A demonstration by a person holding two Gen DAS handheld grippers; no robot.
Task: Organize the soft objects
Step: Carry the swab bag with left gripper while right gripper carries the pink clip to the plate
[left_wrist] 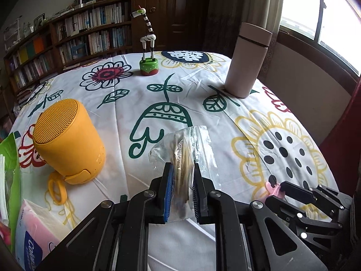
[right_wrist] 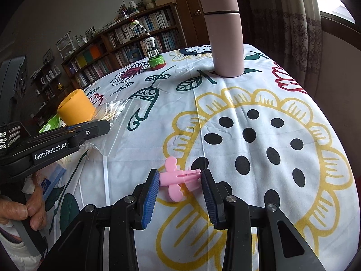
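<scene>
We pinch the clear plastic bag (left_wrist: 182,155) between our left gripper's (left_wrist: 182,176) narrowed pads, while our right gripper's (right_wrist: 179,180) wider fingers flank, seemingly touching, the pink clip (right_wrist: 178,178).

Yellow speaker (left_wrist: 67,142), pink flask (left_wrist: 246,61), giraffe toy (left_wrist: 147,45)

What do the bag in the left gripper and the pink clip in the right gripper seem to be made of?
The bag looks like thin clear plastic film: it is transparent, crinkled and glossy, and thin tan sticks show through it. The pink clip looks like hard moulded plastic with a smooth, slightly shiny finish and crisp scalloped edges. Neither can be confirmed by sight alone.
</scene>
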